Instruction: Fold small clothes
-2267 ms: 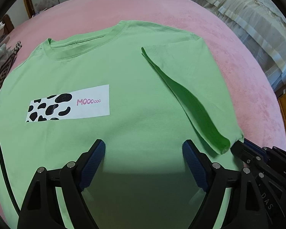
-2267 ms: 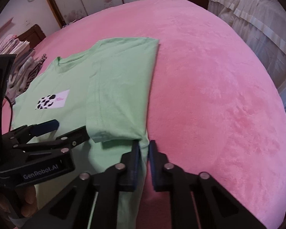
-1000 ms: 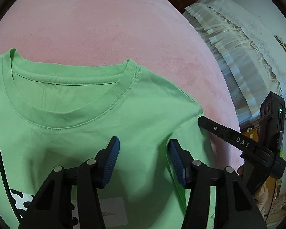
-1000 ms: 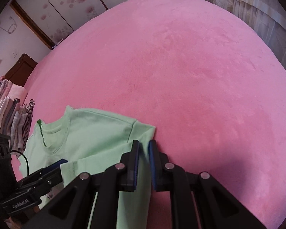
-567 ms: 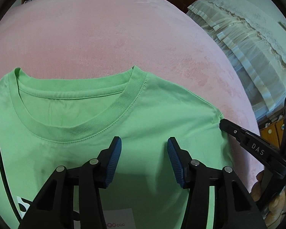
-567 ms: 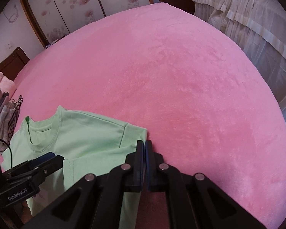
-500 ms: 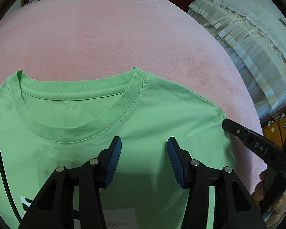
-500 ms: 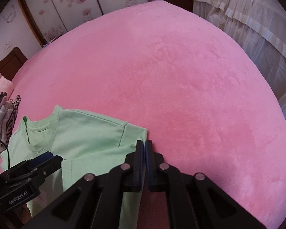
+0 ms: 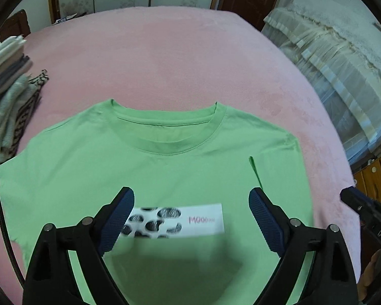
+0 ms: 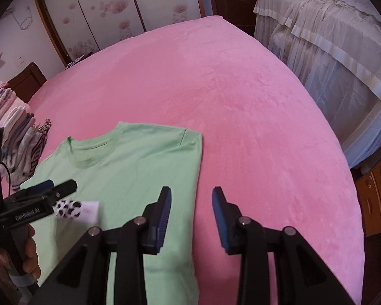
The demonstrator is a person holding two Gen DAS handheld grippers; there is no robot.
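A light green T-shirt lies flat on the pink bed, collar away from me, with a white cow-print "MOOooo" patch on the chest. Its right side is folded inward, leaving a straight right edge. My left gripper is open and empty, held above the chest patch. My right gripper is open and empty, straddling the shirt's folded right edge above the bed. The left gripper also shows in the right wrist view, and the right gripper's tip shows at the far right of the left wrist view.
The pink bed cover stretches far and right. A stack of folded clothes lies at the left edge. A cream lace-covered bed and a wooden cabinet stand to the right. Floral wardrobe doors stand behind.
Both grippers have pulled back from the collar and shoulder toward the chest. The right gripper, shut at the shoulder corner, has opened. The left jaws have opened wider.
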